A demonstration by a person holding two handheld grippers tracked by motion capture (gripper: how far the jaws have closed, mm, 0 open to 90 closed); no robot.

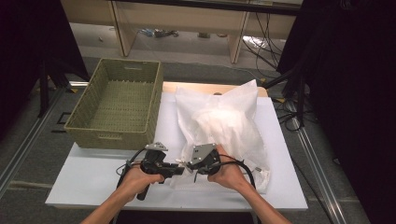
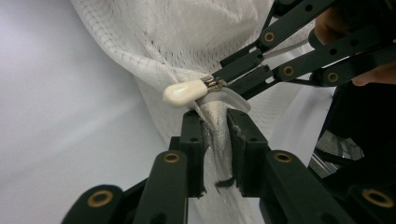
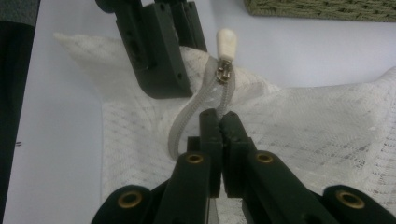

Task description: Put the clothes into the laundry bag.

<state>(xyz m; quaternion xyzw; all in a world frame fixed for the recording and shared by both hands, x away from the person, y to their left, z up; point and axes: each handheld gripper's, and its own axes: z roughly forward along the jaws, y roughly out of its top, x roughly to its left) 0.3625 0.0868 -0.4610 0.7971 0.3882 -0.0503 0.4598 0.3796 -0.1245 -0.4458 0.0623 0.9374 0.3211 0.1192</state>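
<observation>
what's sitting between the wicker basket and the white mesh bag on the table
Nothing: in the high view a bare strip of white table top separates the olive woven rectangular basket from the white mesh zippered laundry bag.

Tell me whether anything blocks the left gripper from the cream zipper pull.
Nothing visible does. The zipper pull sticks out free just beyond the left gripper, which pinches the mesh bag beneath it. The right gripper grips the zipper tape beside it, not over the pull.

High view: above near table edge, facing forward-down, far. Both gripper views: close-up along own fingers, facing each other; share zipper pull and bag corner.
</observation>
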